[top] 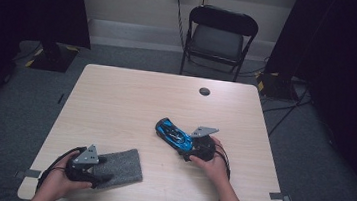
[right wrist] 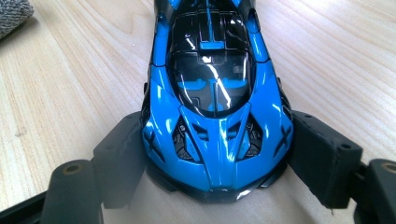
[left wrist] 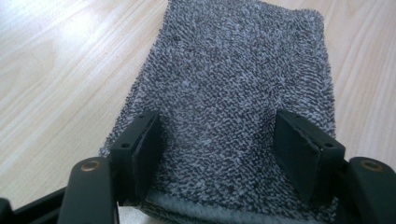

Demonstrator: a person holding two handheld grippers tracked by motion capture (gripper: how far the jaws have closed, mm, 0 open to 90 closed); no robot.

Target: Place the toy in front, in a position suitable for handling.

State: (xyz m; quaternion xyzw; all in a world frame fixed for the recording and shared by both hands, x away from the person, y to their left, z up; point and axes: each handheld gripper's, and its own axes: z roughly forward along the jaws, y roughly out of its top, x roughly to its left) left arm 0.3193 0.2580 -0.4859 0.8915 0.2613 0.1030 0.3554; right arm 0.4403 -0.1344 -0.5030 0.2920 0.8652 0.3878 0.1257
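My left gripper (top: 90, 167), at seven o'clock on the table (top: 131, 95), stands spread over the grey knitted pouch (top: 120, 167), pads at its sides; I cannot tell its contents. My right gripper (top: 192, 151), at four o'clock, pinches one end of the blue toy car (top: 173, 133) lying at centre. Both hands reach in low from six o'clock.

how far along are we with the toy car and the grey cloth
Done: the right gripper is clamped on one end of the blue toy car, which sits on the table. In hand: the left gripper straddles the grey cloth, jaws not pinching it. Left: cloth and car are still apart.
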